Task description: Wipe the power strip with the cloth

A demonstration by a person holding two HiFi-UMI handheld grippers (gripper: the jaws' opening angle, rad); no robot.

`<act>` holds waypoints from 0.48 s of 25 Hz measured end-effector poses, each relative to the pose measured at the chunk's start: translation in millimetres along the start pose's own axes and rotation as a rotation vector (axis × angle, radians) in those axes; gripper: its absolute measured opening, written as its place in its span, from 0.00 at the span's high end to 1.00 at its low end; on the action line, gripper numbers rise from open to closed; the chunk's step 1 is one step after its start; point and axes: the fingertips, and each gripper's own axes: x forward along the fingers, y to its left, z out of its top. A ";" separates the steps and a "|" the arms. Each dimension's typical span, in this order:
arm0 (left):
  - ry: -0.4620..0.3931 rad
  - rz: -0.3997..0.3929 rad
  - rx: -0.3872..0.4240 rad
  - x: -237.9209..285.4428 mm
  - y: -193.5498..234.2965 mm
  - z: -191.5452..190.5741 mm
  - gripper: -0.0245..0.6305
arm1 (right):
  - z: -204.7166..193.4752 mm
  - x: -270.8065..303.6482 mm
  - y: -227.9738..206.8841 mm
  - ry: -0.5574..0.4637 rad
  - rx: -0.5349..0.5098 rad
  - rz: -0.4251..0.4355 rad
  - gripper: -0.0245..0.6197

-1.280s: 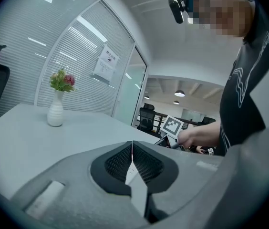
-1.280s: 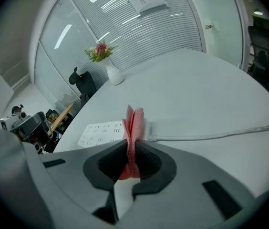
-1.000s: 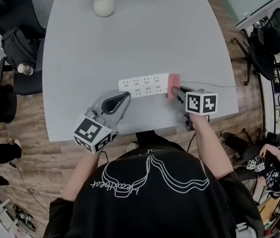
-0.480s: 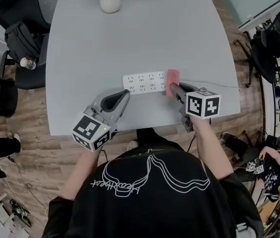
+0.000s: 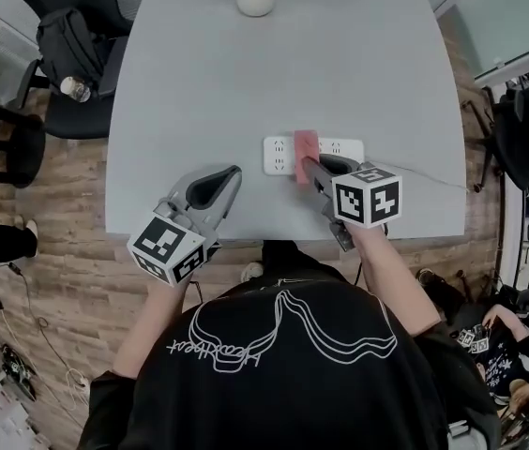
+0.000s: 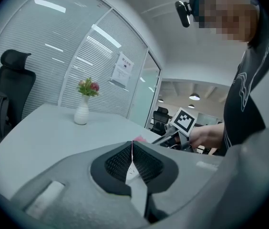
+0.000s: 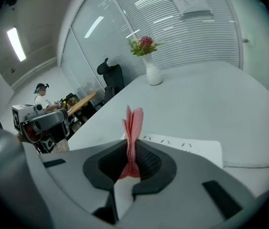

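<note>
Currently right gripper (image 5: 305, 163) jaws are pinching folded pink mesh-textured cloth (image 5: 306, 144) over flat white power strip (image 5: 279, 154); left gripper (image 5: 234, 172) jaws closed, empty.

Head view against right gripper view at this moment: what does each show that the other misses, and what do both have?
Only the head view: the left gripper, held off the power strip, and the strip showing on both sides of the cloth. Only the right gripper view: the right gripper with its jaws pinched on the folded cloth, and the flowers in the vase. Both: cloth, power strip, vase, table.
</note>
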 end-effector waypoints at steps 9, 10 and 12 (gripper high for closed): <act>-0.012 0.091 -0.032 -33.1 20.4 -2.9 0.94 | -2.6 42.5 32.9 0.065 -0.061 0.070 0.89; -0.016 0.097 -0.040 -35.4 23.1 -3.4 0.94 | -2.6 47.0 34.9 0.069 -0.065 0.075 0.89; -0.014 0.101 -0.045 -37.8 25.7 -6.0 0.94 | -3.9 54.7 38.0 0.080 -0.068 0.084 0.89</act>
